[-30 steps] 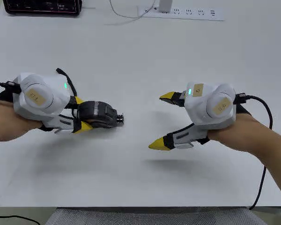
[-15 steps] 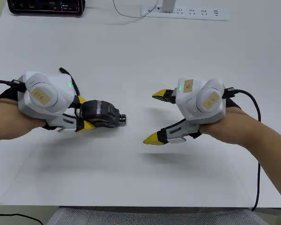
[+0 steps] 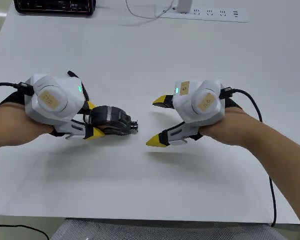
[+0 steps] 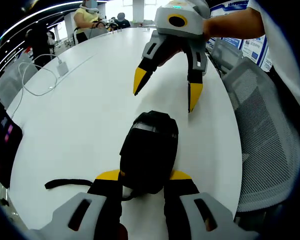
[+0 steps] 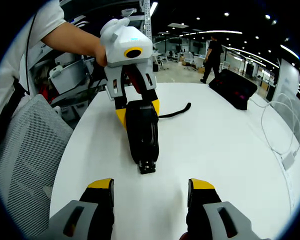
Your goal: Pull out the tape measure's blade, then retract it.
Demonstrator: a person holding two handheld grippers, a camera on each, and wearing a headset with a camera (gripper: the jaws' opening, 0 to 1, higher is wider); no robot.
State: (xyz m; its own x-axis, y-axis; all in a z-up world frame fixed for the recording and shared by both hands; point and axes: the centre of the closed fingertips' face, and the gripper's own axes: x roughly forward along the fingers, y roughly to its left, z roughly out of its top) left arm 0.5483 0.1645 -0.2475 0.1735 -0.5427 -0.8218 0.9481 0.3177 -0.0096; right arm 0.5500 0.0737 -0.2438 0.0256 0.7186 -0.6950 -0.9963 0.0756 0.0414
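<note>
A black tape measure (image 3: 111, 120) rests on the white table (image 3: 140, 55), held between the yellow-tipped jaws of my left gripper (image 3: 92, 120), which is shut on its rear half. In the left gripper view the tape measure (image 4: 149, 150) fills the gap of my left gripper (image 4: 142, 176). Its blade hook (image 3: 134, 126) points right, with the blade fully wound in. My right gripper (image 3: 158, 121) stands open a short way to the right of the hook, jaws facing it. From the right gripper view, my right gripper (image 5: 151, 186) frames the blade hook (image 5: 147, 167) of the tape measure (image 5: 142, 132), just beyond the tips.
A white power strip (image 3: 210, 12) with a cable lies at the table's far edge, and a black device (image 3: 54, 5) sits at the far left corner. A black wrist strap (image 5: 175, 110) trails from the tape measure. A mesh chair (image 3: 160, 231) stands at the near edge.
My right gripper has moved left toward the tape measure's hook, staying open. My left gripper has kept its hold with hardly any shift.
</note>
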